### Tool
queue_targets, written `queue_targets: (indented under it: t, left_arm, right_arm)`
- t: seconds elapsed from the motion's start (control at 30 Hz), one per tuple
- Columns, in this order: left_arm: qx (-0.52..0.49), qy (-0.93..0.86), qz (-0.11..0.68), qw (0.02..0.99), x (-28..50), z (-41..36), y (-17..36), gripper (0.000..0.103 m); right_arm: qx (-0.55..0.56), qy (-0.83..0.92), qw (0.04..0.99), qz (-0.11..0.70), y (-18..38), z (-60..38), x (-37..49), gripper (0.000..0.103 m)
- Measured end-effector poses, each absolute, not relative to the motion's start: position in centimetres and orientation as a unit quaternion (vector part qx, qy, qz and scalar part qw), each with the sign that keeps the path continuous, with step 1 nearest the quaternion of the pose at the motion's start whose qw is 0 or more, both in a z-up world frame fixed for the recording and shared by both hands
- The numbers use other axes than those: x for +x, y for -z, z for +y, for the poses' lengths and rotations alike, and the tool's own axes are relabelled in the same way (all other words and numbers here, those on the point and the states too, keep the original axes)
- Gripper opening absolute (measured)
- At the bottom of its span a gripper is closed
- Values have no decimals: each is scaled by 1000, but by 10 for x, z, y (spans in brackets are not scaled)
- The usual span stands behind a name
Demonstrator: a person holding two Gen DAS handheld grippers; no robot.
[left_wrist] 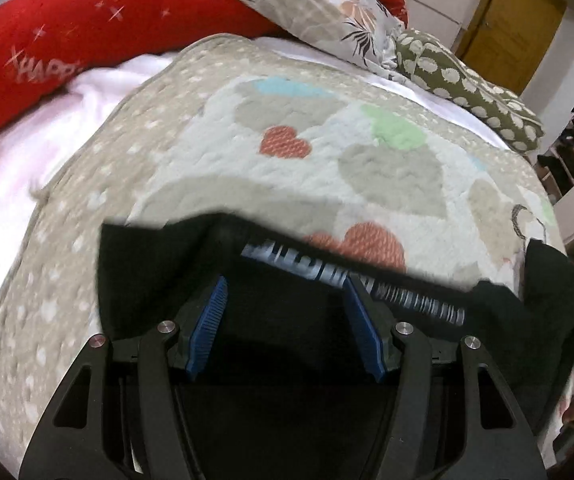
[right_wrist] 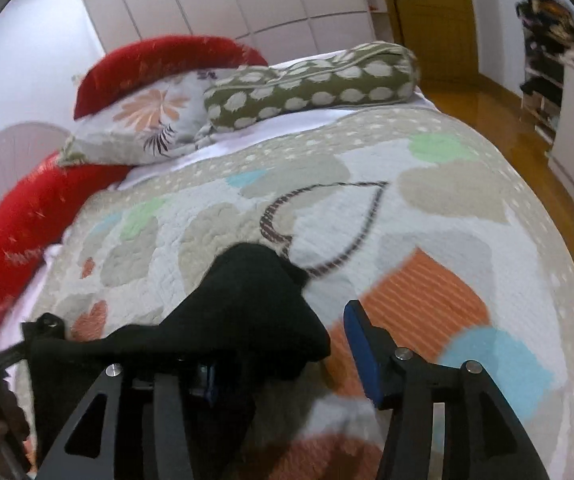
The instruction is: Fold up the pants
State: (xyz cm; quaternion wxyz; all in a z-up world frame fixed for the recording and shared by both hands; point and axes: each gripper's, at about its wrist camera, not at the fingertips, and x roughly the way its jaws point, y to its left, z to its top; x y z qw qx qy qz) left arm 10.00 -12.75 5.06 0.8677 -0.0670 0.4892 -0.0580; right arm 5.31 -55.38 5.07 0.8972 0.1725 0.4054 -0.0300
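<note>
A quilted bed (left_wrist: pixel 191 128) with a heart-patterned cover filled both views. Black pants (left_wrist: pixel 287 320), soft with a white-lettered band, lay between the left hand-held gripper's (left_wrist: pixel 285 330) two parted blue ribbed pads; whether they pinched, I could not tell. The right hand-held gripper (right_wrist: pixel 283 344) stood open, black cloth draped over its left finger. Beyond lay two red cushions (right_wrist: pixel 159 64), one floral pillow (right_wrist: pixel 143 128) and one spotted olive bolster (right_wrist: pixel 311 84).

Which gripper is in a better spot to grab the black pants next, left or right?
Probably left. The black pants lie between the open fingers of the left gripper, so closing should catch them. On the right gripper the cloth only hangs over one finger, and its gap shows mostly quilt.
</note>
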Motion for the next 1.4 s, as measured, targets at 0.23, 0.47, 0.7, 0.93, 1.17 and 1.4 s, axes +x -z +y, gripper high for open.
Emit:
queue_targets:
  t: [0.23, 0.47, 0.7, 0.93, 1.17, 1.4]
  left_arm:
    - [-75, 68, 474, 875, 50, -102, -64, 60]
    - [-66, 103, 459, 880, -8, -102, -73, 60]
    - [-76, 99, 477, 870, -48, -94, -52, 60]
    - [-192, 84, 494, 844, -71, -40, -28, 62]
    - [-224, 85, 475, 846, -71, -50, -24, 81]
    - [-153, 98, 482, 857, -53, -79, -22, 75]
  right_arm:
    - [121, 1, 901, 417, -59, -530, 44, 51]
    - [72, 40, 927, 366, -98, -529, 104, 41]
    - [112, 43, 910, 397, -93, -554, 82, 52]
    - [200, -18, 889, 411, -55, -579, -5, 72]
    - [276, -86, 863, 414, -10, -554, 19, 47]
    - [276, -83, 879, 380, -23, -540, 9, 8]
